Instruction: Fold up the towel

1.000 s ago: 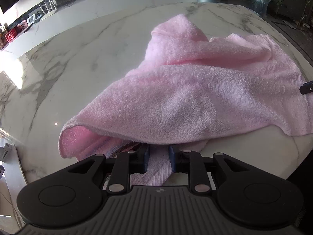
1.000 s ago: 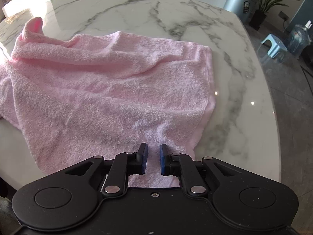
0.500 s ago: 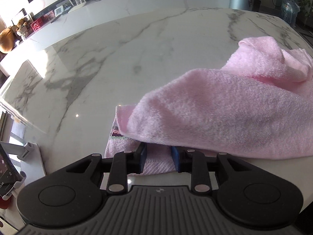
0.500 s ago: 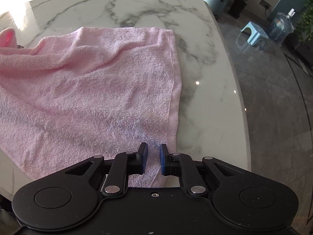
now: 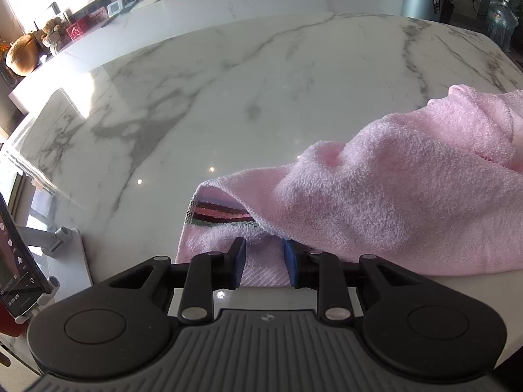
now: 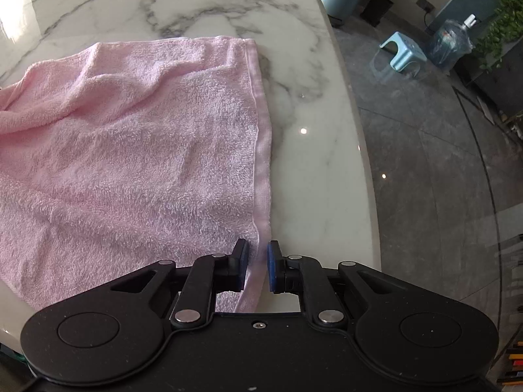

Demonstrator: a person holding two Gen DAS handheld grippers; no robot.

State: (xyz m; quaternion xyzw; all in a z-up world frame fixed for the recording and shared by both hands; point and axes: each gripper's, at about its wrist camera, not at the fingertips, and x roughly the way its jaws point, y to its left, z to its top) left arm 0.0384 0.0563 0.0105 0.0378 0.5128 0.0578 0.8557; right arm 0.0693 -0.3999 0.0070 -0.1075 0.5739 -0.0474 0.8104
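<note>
I have the pink towel (image 5: 408,202) by its near edge in both hands, on the marble table (image 5: 228,98). My left gripper (image 5: 264,263) has its pads set narrow with a strip of the towel's hem between them; I take it as pinched, though the cloth does not look squeezed hard. Just beyond it a striped band (image 5: 222,214) shows under a loose flap that has rolled over on itself. My right gripper (image 6: 256,266) sits at the near right corner, jaws narrow around the hemmed side edge (image 6: 261,150), again with cloth between the pads.

On my right the towel (image 6: 130,163) lies mostly flat with shallow wrinkles, its side edge running straight away from me. On my left it is bunched and doubled over, not flat.

I judge I am mid-way through spreading or squaring the cloth with both near corners in hand, before a clean fold can be laid. The next move calls for keeping both grips firm and drawing my hands apart so the left bunch opens out, without dragging the far edge crooked.
</note>
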